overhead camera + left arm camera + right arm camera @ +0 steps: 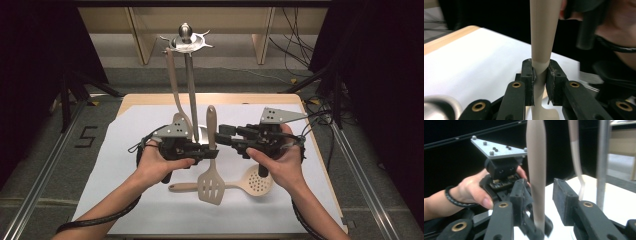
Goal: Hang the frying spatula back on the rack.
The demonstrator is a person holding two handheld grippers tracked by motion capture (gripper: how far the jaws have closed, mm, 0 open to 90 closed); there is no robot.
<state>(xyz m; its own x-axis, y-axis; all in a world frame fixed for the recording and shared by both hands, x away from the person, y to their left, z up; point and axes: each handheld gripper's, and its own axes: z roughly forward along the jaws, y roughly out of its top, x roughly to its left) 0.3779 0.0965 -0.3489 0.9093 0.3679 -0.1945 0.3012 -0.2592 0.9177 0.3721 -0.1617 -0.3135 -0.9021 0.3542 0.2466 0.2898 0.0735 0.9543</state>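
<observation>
A white-covered wooden table [150, 98] stands on grey floor [40, 145], dark curtains [35, 45] either side, pale wooden furniture [142, 35] behind.

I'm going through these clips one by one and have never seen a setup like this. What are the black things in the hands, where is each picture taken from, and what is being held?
A person holds a hand-operated two-jaw tool in each hand. The high view looks down on the table; the other two pictures come from cameras riding on each tool. The left tool is clamped on the handle of an upright beige slotted spatula. The right tool has its jaws open around the same handle, not pressing it. A beige skimmer spoon lies on the white sheet. Behind stands a metal utensil rack with one utensil hanging from it.
</observation>
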